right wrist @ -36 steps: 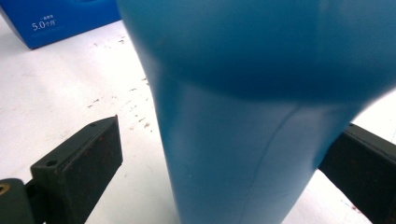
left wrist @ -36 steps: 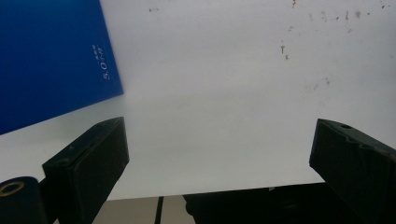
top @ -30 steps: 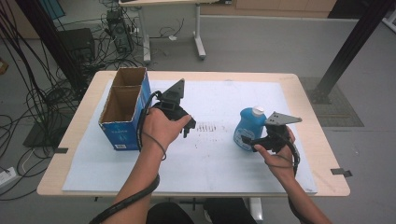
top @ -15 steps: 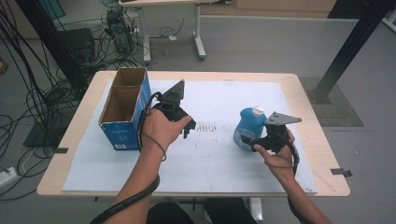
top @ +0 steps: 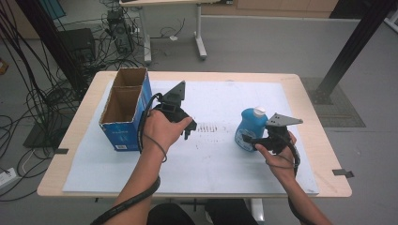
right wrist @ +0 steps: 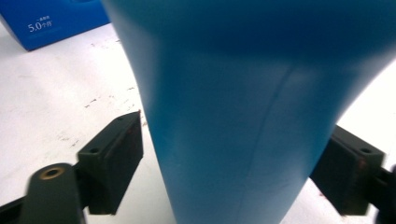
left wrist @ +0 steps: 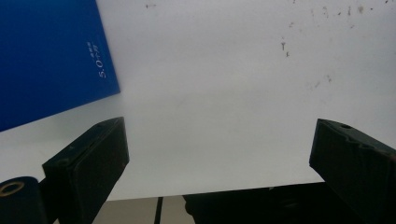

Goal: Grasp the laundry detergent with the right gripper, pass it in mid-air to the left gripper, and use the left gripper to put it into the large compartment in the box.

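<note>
A blue bottle (top: 248, 125) with a white cap stands upright on the white sheet, right of centre. My right gripper (top: 248, 139) reaches it from the right, low on its body. In the right gripper view the bottle (right wrist: 243, 70) stands between the two jaws of the right gripper (right wrist: 236, 130); a thin gap shows at the left jaw, and the right jaw sits at the bottle's edge. My left gripper (top: 188, 131) hovers over the sheet just right of the blue cardboard box (top: 123, 133). In its own view the left gripper (left wrist: 219, 130) is open with nothing between its jaws.
The open-topped box has two compartments and stands at the table's left; its blue wall (left wrist: 46, 56) shows beside the left jaws. The white sheet (top: 220, 164) covers most of the wooden table (top: 328, 159). Cables and a black stand (top: 56, 51) are on the floor at left.
</note>
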`<state>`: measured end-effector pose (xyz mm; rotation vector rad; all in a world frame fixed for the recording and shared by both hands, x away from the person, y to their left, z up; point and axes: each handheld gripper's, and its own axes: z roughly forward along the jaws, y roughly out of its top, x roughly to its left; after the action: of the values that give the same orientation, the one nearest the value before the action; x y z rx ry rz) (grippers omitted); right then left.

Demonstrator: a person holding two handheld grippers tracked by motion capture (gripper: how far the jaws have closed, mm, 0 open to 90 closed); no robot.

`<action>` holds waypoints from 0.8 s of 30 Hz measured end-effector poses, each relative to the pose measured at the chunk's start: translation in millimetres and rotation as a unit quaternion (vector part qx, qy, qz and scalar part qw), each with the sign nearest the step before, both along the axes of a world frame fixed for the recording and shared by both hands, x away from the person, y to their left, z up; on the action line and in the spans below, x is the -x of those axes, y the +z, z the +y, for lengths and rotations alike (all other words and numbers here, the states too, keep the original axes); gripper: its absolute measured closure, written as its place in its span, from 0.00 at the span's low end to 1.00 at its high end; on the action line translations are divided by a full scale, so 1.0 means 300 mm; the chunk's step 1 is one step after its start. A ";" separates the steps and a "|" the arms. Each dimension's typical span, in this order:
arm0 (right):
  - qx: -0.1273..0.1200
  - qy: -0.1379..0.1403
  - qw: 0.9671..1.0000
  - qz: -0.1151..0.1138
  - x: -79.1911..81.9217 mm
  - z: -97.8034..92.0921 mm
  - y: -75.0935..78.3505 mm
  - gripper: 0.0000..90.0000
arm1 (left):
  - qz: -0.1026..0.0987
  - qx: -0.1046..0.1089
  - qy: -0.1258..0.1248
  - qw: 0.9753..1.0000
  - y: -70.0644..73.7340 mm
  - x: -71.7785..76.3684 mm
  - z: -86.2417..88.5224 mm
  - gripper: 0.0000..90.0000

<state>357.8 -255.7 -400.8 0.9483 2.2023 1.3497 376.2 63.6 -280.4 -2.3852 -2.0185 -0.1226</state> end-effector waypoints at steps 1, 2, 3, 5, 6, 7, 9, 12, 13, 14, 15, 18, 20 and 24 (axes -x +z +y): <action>0.000 -0.001 1.000 0.000 0.000 0.001 -0.001 0.24 | -0.001 0.000 0.001 1.000 -0.003 0.000 -0.001 0.06; -0.001 0.000 1.000 -0.002 -0.001 0.001 0.000 0.27 | 0.002 0.000 0.000 1.000 -0.005 -0.001 -0.001 0.06; -0.001 0.000 1.000 -0.003 -0.001 0.002 0.000 0.28 | 0.001 0.000 0.001 1.000 -0.006 -0.001 -0.002 0.06; -0.004 0.000 1.000 -0.002 -0.001 0.002 0.001 0.30 | 0.001 0.000 -0.001 1.000 -0.005 -0.002 -0.004 0.06; -0.004 0.000 1.000 -0.003 -0.002 0.002 0.001 0.32 | 0.001 0.000 -0.002 1.000 -0.005 -0.002 -0.004 0.06; -0.004 0.003 1.000 -0.003 -0.003 0.001 0.001 0.34 | 0.001 0.000 -0.003 1.000 -0.004 -0.002 -0.005 0.06; -0.005 0.003 1.000 -0.002 -0.003 0.001 0.000 0.35 | 0.000 0.000 -0.003 1.000 -0.003 -0.002 -0.007 0.06; -0.008 0.007 1.000 0.000 -0.005 0.002 -0.003 0.41 | -0.001 -0.001 -0.005 1.000 -0.001 -0.003 -0.012 0.06; -0.007 0.005 1.000 -0.002 -0.004 0.002 -0.004 0.43 | -0.002 -0.001 -0.005 1.000 0.000 -0.003 -0.013 0.06; -0.008 0.002 1.000 -0.003 -0.003 0.002 -0.004 0.45 | -0.001 -0.002 -0.006 1.000 0.000 -0.004 -0.014 0.06; -0.008 0.000 1.000 -0.004 -0.003 0.000 -0.004 0.46 | -0.001 -0.001 -0.006 1.000 0.000 -0.005 -0.015 0.06; -0.005 0.002 1.000 -0.004 -0.005 -0.002 -0.004 0.47 | 0.000 -0.002 -0.006 1.000 0.000 -0.007 -0.018 0.06; -0.004 0.002 1.000 -0.005 -0.004 -0.001 -0.003 0.47 | -0.001 -0.002 -0.005 1.000 -0.001 -0.007 -0.020 0.06; -0.003 0.001 1.000 -0.006 -0.004 -0.001 -0.003 0.47 | -0.002 -0.003 -0.006 1.000 0.002 -0.008 -0.021 0.06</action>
<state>358.8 -255.9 -401.9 0.9376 2.1922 1.3613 378.7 57.3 -279.8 -2.3957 -2.0027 -0.1343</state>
